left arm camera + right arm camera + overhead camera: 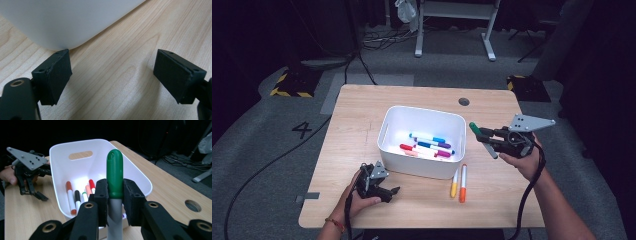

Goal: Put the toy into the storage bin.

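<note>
Clamped between the black jaws of the right gripper (115, 202), nearest the lens in the right gripper view, a green-capped marker (114, 182) stands upright with its grey barrel running down between the pads. In the high view the same gripper (484, 136) hangs in the air just right of the bin, the marker (482, 139) slanting toward the bin's right wall. Beneath it all lies the light wooden table (352, 125), and on its middle sits the white plastic bin (384, 135) holding several markers (430, 145) in a loose pile. Near the table's front left edge, the left gripper (393, 191) rests low by the bin's near corner, its jaws spread wide with bare wood between them. An orange marker (463, 183) and a shorter yellow marker (454, 184) lie side by side on the table just in front of the bin's right corner.
</note>
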The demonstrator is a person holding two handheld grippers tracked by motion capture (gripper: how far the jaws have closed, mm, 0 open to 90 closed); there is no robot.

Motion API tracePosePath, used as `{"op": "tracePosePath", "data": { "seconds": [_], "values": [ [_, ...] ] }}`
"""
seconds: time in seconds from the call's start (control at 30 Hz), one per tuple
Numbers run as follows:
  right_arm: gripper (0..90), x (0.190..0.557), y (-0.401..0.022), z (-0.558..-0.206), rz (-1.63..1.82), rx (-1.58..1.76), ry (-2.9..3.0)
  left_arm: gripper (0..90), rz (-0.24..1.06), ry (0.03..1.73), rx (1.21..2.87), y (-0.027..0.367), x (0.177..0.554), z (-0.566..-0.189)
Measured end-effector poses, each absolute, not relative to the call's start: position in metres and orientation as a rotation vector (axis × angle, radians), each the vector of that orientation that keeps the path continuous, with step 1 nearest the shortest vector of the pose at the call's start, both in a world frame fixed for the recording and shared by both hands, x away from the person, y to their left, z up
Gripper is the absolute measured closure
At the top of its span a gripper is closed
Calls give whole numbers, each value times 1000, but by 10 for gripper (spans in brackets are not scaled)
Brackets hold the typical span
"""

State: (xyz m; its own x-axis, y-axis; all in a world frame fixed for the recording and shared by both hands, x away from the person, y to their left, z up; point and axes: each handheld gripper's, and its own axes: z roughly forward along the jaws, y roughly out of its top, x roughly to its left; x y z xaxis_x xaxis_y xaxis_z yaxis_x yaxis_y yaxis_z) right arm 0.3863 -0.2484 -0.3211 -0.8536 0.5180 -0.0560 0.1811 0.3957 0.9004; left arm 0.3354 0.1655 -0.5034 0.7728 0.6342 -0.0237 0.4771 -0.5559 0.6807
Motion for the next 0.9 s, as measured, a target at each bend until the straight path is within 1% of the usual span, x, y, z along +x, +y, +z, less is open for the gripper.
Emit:
{"op": "tracePosePath", "data": {
  "seconds": [0.23,0.43,0.63,0.9],
  "values": [
    [751,397,-225,-301,1433,557,2353,149,293,823,2269,166,336,-503],
    [751,405,-204,-292,1403,539,2385,149,293,823,2269,166,336,-503],
    [750,412,-180,-289,1394,515,2423,149,293,823,2269,166,336,-503],
    [750,420,-148,-297,1349,487,2502,149,293,823,2269,166,336,-503]
  ]
}}
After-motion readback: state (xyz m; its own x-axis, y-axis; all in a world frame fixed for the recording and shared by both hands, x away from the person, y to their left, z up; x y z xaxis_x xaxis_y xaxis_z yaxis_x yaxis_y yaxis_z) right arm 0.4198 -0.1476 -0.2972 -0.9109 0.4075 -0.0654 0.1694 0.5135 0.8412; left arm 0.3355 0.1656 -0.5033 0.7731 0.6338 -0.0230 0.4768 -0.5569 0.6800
